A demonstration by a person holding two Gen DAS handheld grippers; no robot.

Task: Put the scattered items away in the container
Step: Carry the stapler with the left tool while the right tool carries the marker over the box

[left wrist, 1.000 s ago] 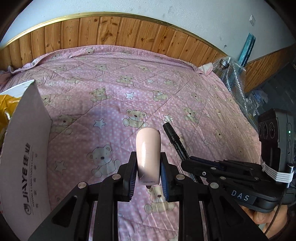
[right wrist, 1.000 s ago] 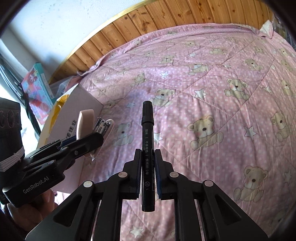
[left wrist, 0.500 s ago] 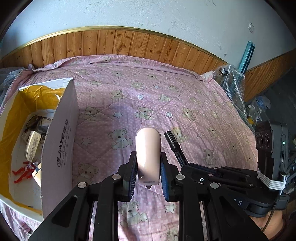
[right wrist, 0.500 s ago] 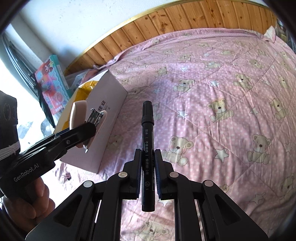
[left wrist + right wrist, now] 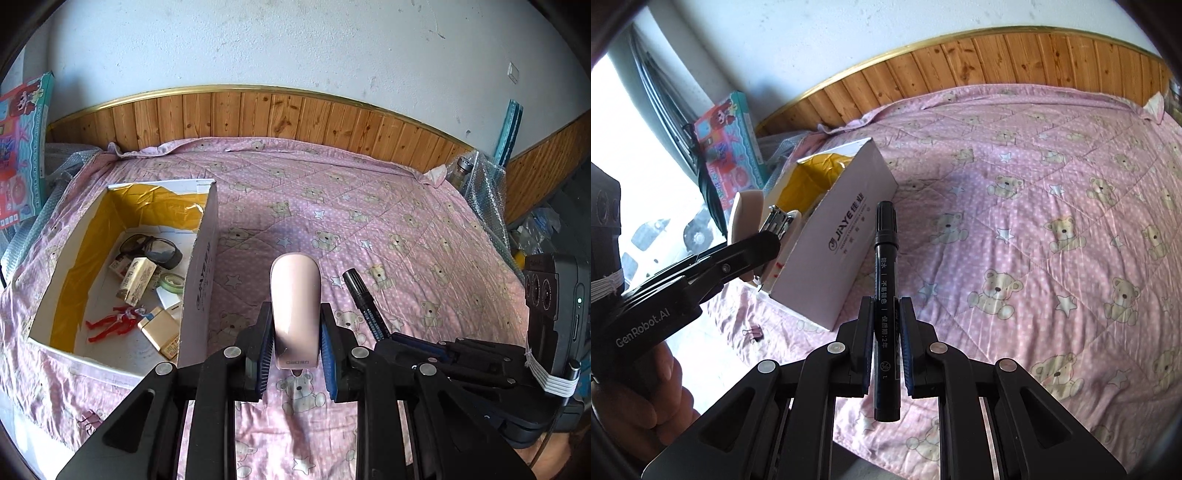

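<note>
A: Left wrist view: the stapler (image 5: 295, 310) is seen clamped upright in the left claw (image 5: 294, 345), gripped across its narrow rear end. It is held above the bed (image 5: 406, 229), just beside the box (image 5: 201, 280) and not yet over it.

B: And the right claw (image 5: 885, 347)?

A: It is clenched on the marker (image 5: 885, 295) near mid-barrel, cap forward, also short of the box.

B: How are they expected to handle?

A: Both are judged stiff and light. The stapler's glossy shell may be slippery, and its hinged top could spring if squeezed elsewhere. The round marker might roll between the pads. Glasses (image 5: 151, 251), small cartons and a toy figure (image 5: 110, 325) are already lying inside.
</note>
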